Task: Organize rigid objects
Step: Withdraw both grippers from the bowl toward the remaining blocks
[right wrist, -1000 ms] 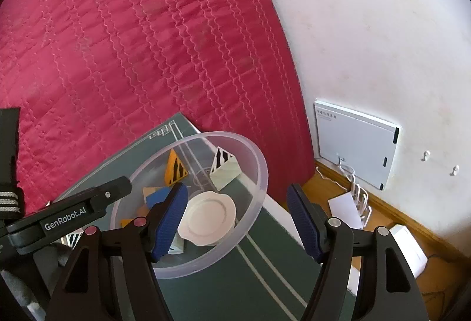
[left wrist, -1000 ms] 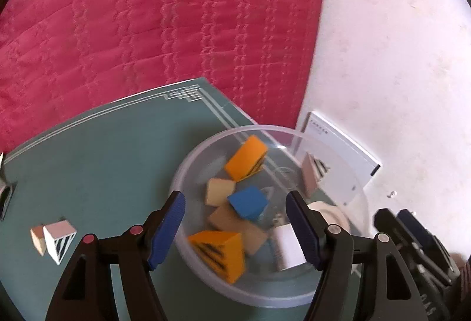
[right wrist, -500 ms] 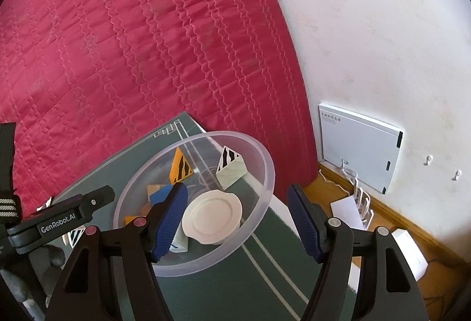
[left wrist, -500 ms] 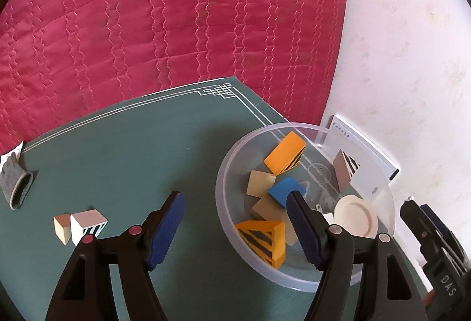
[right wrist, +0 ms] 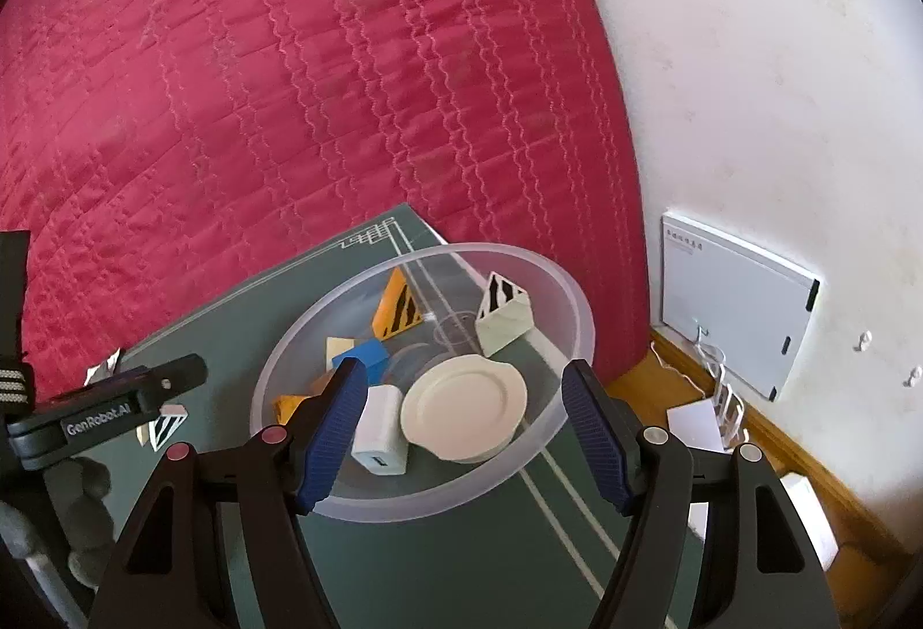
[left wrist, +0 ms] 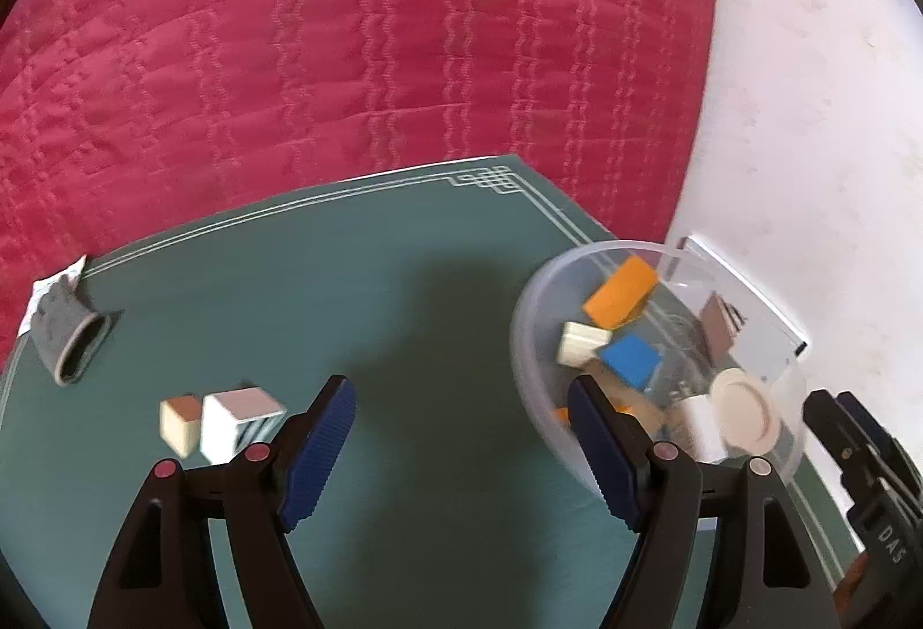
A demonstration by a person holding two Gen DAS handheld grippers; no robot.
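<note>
Green mat (left wrist: 404, 294) seen from left wrist view, spread on red quilt (left wrist: 346, 23). Left gripper (left wrist: 461, 444) over bare mat, jaws opening, nothing between them. Lay just left of it: small tan block (left wrist: 180, 418) touching white striped block (left wrist: 239, 424). Stood to the right: clear bowl (left wrist: 528, 340) with orange block (left wrist: 620, 291), blue block (left wrist: 630, 359), cream disc (left wrist: 744, 415). From right wrist view: right gripper (right wrist: 464, 433) held moderately wide, empty, poised above clear bowl (right wrist: 577, 317); white adapter (right wrist: 378, 427) and cream disc (right wrist: 464, 407) lay inside, between the pads in view, untouched.
</note>
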